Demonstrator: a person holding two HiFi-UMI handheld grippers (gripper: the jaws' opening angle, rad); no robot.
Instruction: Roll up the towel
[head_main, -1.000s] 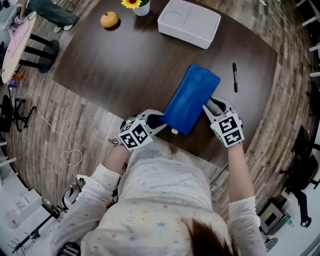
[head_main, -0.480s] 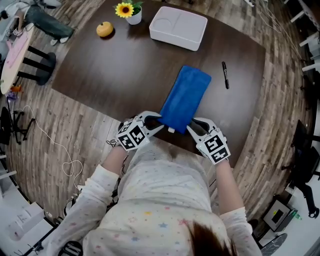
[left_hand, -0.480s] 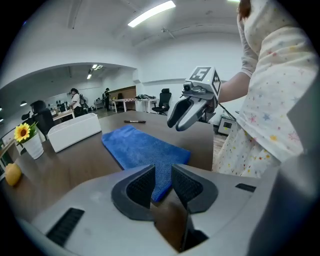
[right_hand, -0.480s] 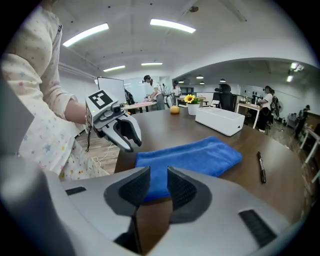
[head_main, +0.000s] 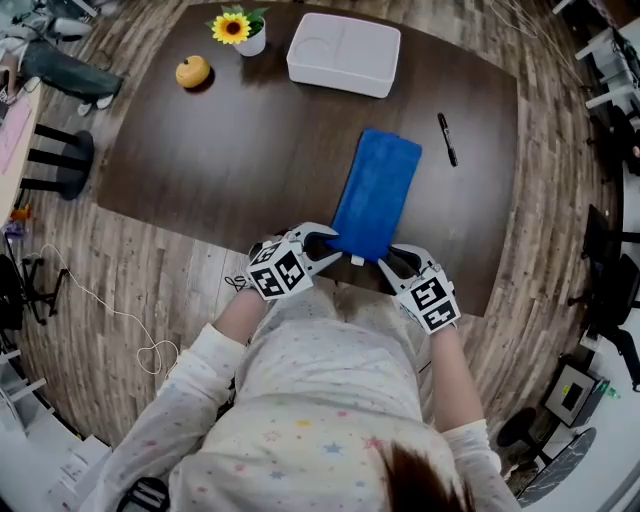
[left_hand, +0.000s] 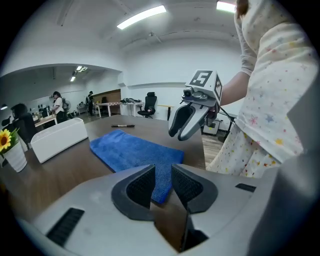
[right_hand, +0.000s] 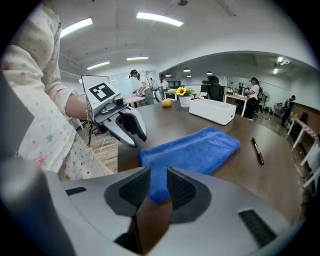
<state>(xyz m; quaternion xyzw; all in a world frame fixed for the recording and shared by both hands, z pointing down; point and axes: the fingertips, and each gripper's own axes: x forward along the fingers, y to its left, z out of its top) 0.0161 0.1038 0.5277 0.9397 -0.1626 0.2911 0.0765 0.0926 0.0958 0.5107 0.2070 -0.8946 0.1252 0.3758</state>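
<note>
Two blue towel (head_main: 377, 190) corners at lower centre are flanked by the left gripper (head_main: 323, 240) and right gripper (head_main: 395, 260), jaws apart.

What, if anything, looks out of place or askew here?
Nothing serious. The blue towel lies flat but slanted to the table edge; the pen, tray and flower pot sit tidy, nothing spilled.

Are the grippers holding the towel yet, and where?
No. The left gripper and right gripper sit open at the towel's near corners, pinching nothing.
</note>
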